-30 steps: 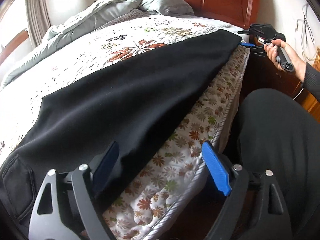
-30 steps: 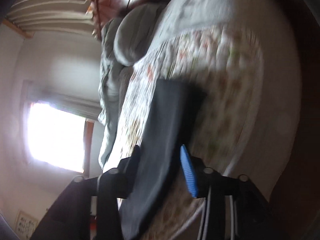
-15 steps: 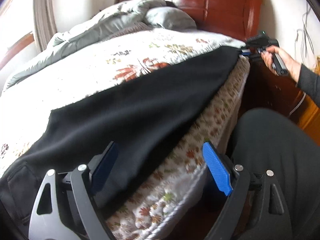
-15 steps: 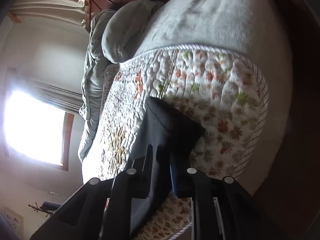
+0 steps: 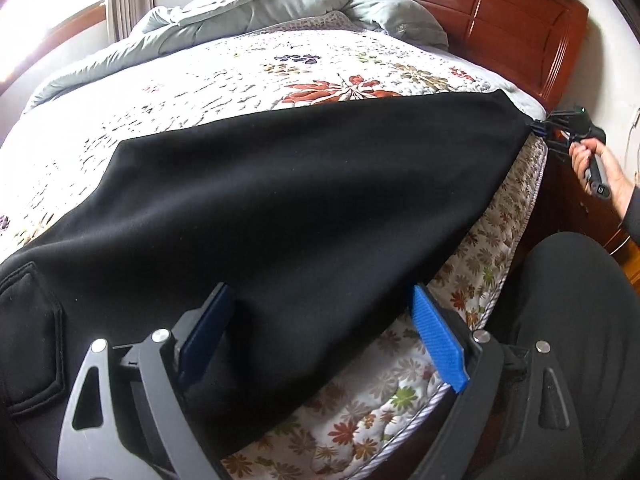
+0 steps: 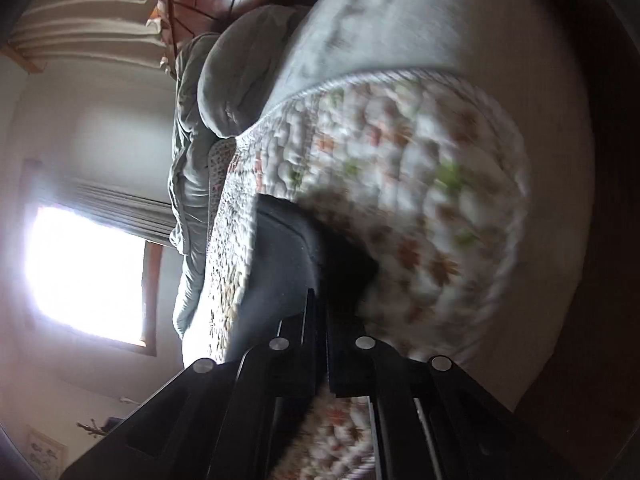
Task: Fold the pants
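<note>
Black pants [image 5: 304, 200] lie stretched along the near edge of the bed, waist end with a pocket at the lower left. My left gripper [image 5: 320, 328] is open, its blue pads either side of the pants' near edge by the waist. My right gripper [image 5: 538, 127] at the far right is shut on the pants' leg end, pulling it taut. In the right wrist view the right gripper [image 6: 322, 312] has its jaws together on the dark cloth [image 6: 280, 264].
The bed has a floral quilt [image 5: 224, 80], a grey duvet [image 5: 256, 8] piled at the back and a red wooden headboard [image 5: 500, 8]. The person's leg [image 5: 580, 340] in black stands beside the bed at the right. A window [image 6: 84, 276] is bright.
My right gripper has closed on the leg end of the pants and pulled it taut. My left gripper has moved slightly in over the waist end and stayed open.
</note>
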A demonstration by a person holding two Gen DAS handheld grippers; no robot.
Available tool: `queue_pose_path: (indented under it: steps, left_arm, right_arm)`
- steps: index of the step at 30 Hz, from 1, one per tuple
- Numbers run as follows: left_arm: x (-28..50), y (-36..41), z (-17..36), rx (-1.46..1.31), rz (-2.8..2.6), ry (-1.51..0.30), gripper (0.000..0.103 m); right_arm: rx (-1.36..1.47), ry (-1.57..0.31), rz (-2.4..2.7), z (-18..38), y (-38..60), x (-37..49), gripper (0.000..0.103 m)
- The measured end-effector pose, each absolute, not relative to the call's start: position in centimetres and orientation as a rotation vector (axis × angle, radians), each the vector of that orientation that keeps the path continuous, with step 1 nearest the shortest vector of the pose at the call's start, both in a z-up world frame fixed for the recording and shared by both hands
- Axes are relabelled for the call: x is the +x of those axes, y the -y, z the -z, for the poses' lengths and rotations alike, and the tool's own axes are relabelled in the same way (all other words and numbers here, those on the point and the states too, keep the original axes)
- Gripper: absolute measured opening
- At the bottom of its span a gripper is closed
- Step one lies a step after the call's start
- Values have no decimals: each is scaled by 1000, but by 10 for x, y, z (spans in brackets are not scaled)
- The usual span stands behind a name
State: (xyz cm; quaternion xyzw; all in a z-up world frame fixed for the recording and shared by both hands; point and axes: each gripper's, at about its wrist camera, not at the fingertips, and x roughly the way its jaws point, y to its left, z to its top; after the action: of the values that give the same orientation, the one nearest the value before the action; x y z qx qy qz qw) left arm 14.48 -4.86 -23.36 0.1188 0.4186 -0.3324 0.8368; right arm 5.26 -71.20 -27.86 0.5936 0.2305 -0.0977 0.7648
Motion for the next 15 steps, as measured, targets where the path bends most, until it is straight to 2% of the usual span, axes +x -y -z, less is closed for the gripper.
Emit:
queue_pose_path:
  steps: [7, 9, 10, 11, 12, 15]
  left_arm:
    - [146, 42, 227, 222, 702, -881, 88]
    - [144, 44, 219, 222, 719, -861, 88]
    - [142, 45, 216, 231, 722, -851, 88]
    - [140, 46, 212, 244, 723, -840, 88]
    - [138, 47, 209, 256, 723, -830, 89]
    - [136, 48, 204, 256, 733, -817, 91]
  right_arm:
    - [1256, -520, 206, 259, 715, 63, 4]
    - [1280, -587, 216, 269, 718, 62, 12]
    - [1290, -599, 219, 271, 718, 59, 11]
    - [1258, -596, 238, 264, 713, 54, 12]
    - [1214, -596, 251, 254, 706, 49, 17]
    - [1000, -623, 142, 218, 653, 52, 17]
